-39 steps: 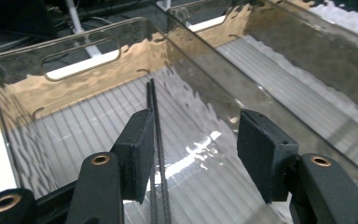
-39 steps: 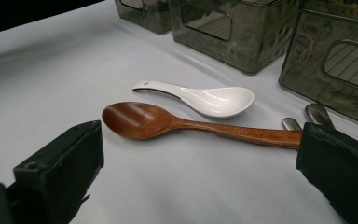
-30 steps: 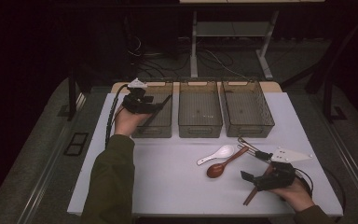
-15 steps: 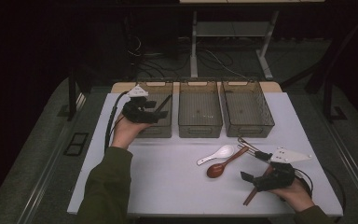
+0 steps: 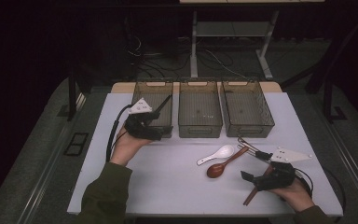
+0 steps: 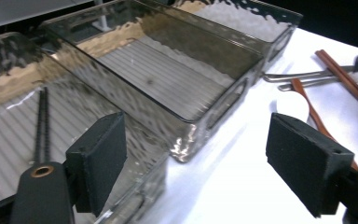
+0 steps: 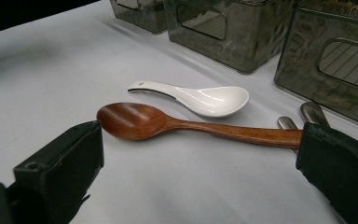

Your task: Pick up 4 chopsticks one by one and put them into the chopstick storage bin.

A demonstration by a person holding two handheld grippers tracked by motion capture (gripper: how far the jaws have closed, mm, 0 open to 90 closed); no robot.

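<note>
1. Chopsticks (image 6: 41, 122), black, lie in the left bin (image 5: 154, 95) at the left of the left gripper view, on its ribbed floor.
2. My left gripper (image 5: 156, 133) sits at that bin's near edge, left of centre in the high view; its jaws have just been opening and stand wide, with nothing between them.
3. My right gripper (image 5: 248, 176), lower right in the high view, is also spread and holds nothing; the wooden spoon (image 7: 186, 123) lies beyond its pads, the white spoon (image 7: 200, 99) just behind.
4. Both hands rest low on the white table (image 5: 168, 177), forearms entering from the bottom edge.
5. Dark floor and cables surround the table; the middle bin (image 5: 199, 122) and right bin (image 5: 247, 127) stand in a row.
6. Brown chopsticks (image 5: 251, 196) are partly hidden under my right hand.
</note>
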